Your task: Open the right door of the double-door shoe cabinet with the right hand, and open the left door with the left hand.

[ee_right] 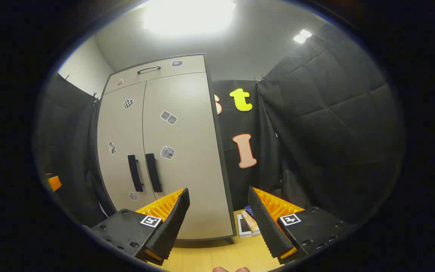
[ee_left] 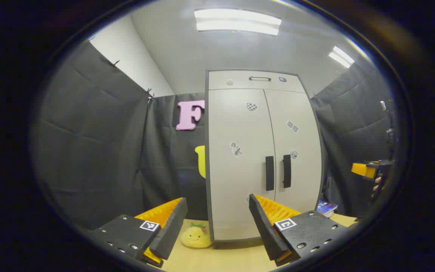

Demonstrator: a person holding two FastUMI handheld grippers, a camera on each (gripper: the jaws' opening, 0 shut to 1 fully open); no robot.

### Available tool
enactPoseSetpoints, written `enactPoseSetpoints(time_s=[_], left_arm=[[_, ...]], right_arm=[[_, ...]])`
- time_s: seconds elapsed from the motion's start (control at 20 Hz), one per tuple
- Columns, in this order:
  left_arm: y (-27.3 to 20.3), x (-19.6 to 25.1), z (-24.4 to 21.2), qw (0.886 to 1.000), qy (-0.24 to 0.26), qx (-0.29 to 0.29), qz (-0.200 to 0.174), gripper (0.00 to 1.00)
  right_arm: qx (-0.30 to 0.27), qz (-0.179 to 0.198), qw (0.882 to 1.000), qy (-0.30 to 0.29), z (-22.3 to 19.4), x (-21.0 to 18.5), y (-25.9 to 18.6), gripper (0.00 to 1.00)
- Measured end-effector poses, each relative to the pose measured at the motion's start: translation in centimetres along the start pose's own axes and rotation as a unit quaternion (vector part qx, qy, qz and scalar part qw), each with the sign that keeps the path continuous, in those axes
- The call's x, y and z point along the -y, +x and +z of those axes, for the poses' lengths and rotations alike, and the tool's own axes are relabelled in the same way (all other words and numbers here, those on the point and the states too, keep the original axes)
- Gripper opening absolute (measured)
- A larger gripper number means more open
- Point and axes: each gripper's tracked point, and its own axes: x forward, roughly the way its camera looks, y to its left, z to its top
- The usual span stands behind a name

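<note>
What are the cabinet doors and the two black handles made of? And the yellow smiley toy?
The cabinet doors look like smooth, matte, pale laminated board: flat, with a soft sheen. The handles look like matte black plastic or painted metal; I cannot tell which. The smiley toy looks like soft plush fabric, rounded and fuzzy.

Pale shoe cabinet point(ee_left: 257, 151) upright, left door point(ee_left: 240, 162), right door point(ee_left: 296, 158) closed

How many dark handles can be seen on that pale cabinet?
3: two upright black bar handles side by side at the doors' meeting edges, the left door handle and the right door handle, plus a thin horizontal drawer handle on the pale cabinet's top panel.
</note>
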Motion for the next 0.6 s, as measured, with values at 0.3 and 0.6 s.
enactPoseSetpoints(time_s=[0.3,0.6], left_arm=[[-1.1,-2.5,-0.6,1.0,-0.016,-0.002,0.024,0.94],[-1.9,-5.4,-0.9,0.998,-0.02,-0.001,0.051,0.94]], right_arm=[[-0.009,0.028,1.0,-0.004,0.6,-2.2,0.1,0.98],[0.0,0.038,0.999,-0.022,2.1,-3.5,1.1,0.98]])
